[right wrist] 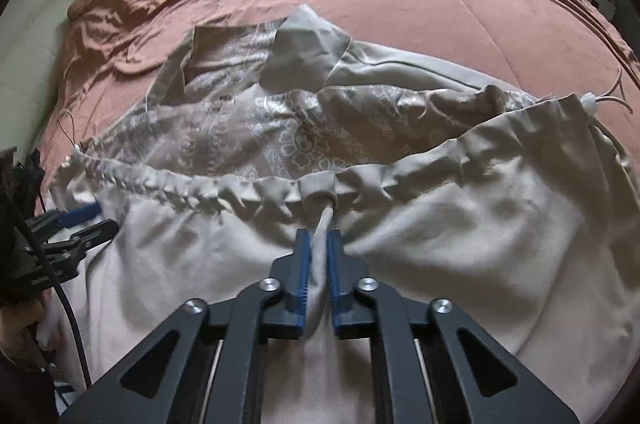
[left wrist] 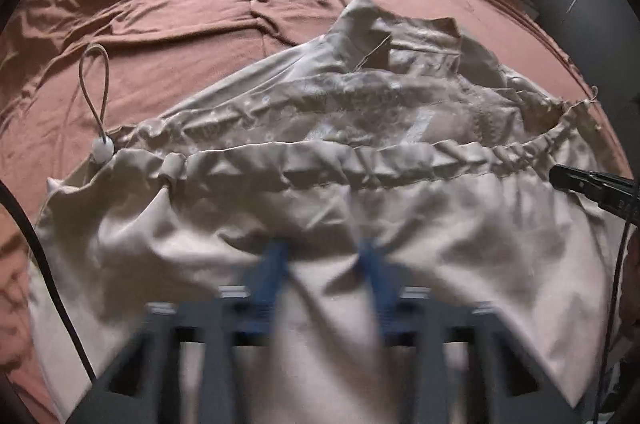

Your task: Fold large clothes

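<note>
**Both hand-held grippers pinched onto a beige garment on the bed**

Left wrist view: a large beige garment (left wrist: 460, 224) lies spread over a bed covered by a rust-brown bedspread (left wrist: 200, 24). Its gathered drawstring hem (left wrist: 320, 164) runs across the picture, and behind it the patterned lining (left wrist: 360, 104) shows. A cord loop (left wrist: 94, 84) with a white toggle (left wrist: 103, 148) lies on the bedspread at the hem's left end. The left hand-held gripper (left wrist: 326, 260) is blurred; its blue pads (left wrist: 280, 260) stand narrow, with a ridge of beige cloth bunched up between them. The dark tip of the other gripper pokes in at the right edge, beside the hem.

Right wrist view: the same garment (right wrist: 480, 244) fills the lower half, hem (right wrist: 248, 192) across the middle, lining (right wrist: 300, 136) beyond it. The right hand-held gripper (right wrist: 318, 248) is nearly closed just below the hem, its blue pads (right wrist: 303, 264) squeezing a thin fold of the beige cloth where a white cord (right wrist: 325, 218) comes out of the hem channel. At the left edge the left hand-held gripper (right wrist: 86, 220) sits on the cloth, near the hem's far end. A second toggle (right wrist: 590, 103) sits at the hem's right end.
</note>
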Available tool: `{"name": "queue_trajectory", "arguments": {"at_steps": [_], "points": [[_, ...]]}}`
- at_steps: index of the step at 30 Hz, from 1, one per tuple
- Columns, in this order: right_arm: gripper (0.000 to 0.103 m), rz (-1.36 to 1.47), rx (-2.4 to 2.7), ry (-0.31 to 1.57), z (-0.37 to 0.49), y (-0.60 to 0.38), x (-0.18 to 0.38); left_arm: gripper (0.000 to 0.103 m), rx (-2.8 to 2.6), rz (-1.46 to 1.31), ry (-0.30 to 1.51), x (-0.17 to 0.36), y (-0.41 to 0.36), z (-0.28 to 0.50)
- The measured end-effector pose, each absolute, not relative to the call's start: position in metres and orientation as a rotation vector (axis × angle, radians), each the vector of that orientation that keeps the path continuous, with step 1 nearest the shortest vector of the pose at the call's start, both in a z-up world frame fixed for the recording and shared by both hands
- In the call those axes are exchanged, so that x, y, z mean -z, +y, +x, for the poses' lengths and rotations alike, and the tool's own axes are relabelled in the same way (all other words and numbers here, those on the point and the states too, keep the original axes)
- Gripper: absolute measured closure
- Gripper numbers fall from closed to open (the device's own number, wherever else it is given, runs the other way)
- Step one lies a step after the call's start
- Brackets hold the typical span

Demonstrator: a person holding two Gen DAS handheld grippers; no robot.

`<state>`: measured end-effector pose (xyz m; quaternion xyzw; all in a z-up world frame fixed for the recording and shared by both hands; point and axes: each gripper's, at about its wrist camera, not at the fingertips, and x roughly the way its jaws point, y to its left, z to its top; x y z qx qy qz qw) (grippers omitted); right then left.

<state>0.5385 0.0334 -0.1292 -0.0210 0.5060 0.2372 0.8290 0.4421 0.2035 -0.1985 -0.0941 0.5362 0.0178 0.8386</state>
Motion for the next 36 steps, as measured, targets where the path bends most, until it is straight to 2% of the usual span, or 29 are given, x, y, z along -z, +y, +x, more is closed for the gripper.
{"name": "queue_trajectory", "arguments": {"at_steps": [1,2,8,20,27,28,30,32,34,36], "points": [[0.102,-0.036,-0.507,1.060,0.537,0.031,0.125,0.097,-0.036,-0.207,1.128,0.195,0.205,0.442],[0.102,-0.026,-0.513,1.038,0.534,0.030,0.120,0.100,-0.041,-0.209,1.097,0.187,0.207,0.439],[0.103,-0.014,-0.522,0.943,0.526,0.028,0.094,0.101,-0.040,-0.236,0.983,0.157,0.210,0.435],[0.103,-0.012,-0.472,1.037,0.560,0.047,0.141,0.100,-0.059,-0.280,1.086,0.205,0.221,0.461],[0.102,-0.018,-0.497,1.013,0.553,0.044,0.124,0.095,-0.027,-0.373,1.105,0.200,0.233,0.462],[0.102,-0.020,-0.501,1.006,0.549,0.041,0.119,0.094,-0.022,-0.387,1.105,0.196,0.235,0.461],[0.102,-0.032,-0.506,0.982,0.540,0.038,0.109,0.080,-0.029,-0.408,1.095,0.187,0.237,0.454],[0.102,-0.037,-0.519,0.954,0.531,0.035,0.100,0.041,-0.045,-0.406,1.036,0.169,0.236,0.444],[0.101,-0.033,-0.517,0.933,0.521,0.030,0.092,0.032,-0.026,-0.402,0.967,0.150,0.235,0.431],[0.101,-0.025,-0.520,0.924,0.511,0.024,0.086,0.031,-0.017,-0.381,0.935,0.132,0.233,0.417]]}}
